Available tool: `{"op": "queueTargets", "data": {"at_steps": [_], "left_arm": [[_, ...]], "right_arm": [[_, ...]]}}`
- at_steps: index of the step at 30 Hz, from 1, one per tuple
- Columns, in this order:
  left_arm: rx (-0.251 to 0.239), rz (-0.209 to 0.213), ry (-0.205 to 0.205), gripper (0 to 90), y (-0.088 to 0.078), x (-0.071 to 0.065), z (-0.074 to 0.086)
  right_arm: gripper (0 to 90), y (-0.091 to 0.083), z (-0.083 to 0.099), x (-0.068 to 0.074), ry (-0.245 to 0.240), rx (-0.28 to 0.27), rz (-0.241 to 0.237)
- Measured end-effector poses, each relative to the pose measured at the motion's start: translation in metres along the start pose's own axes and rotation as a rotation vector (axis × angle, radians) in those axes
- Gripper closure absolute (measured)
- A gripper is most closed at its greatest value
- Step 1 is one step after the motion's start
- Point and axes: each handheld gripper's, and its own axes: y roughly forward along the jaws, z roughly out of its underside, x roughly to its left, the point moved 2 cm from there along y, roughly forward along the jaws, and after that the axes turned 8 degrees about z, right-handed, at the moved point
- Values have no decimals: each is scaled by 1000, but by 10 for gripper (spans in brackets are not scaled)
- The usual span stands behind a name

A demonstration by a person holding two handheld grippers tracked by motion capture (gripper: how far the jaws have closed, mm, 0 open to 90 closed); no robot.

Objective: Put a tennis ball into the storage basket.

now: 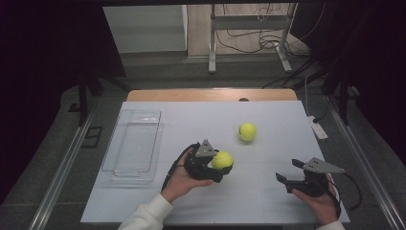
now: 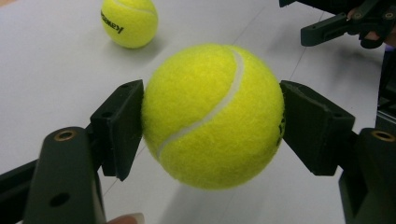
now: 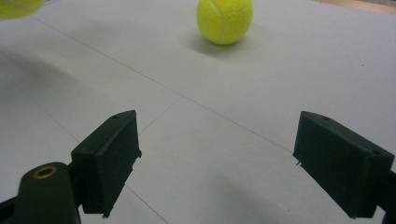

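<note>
We work at a table point(image 1: 143, 211) covered by a pale blue-grey sheet with faint seam lines, its wooden edge point(image 1: 210, 94) showing along the far side. Beyond it lies a grey floor with a metal stand point(image 1: 249, 38) and loose cables point(image 1: 268, 40), and dark curtains close in on both sides. A white power strip point(image 1: 318, 128) sits at the table's right edge.

Our left gripper point(image 1: 210, 165), near the middle of the table, is clamped on a tennis ball point(image 1: 222, 160); in the left gripper view both pads press the held ball's point(image 2: 212, 116) sides and it hangs clear of the surface, its shadow beneath it. A second tennis ball point(image 1: 247, 132) rests on the sheet farther away and slightly to the right, well apart from the first.

Our right gripper point(image 1: 289, 173) sits near the right front corner, its jaws spread apart with nothing between them; in the right gripper view they frame bare sheet, with the second ball point(image 3: 224, 19) beyond.

A clear plastic tray point(image 1: 115, 165) lies on the left part of the table, well apart from both balls.
</note>
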Motion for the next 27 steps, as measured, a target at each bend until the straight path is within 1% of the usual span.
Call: {"op": "queueTargets", "data": {"at_steps": [27], "left_arm": [[-55, -33, -2, 270, -21, 5, -6]], "right_arm": [[147, 0, 0, 0, -1, -1, 1]]}}
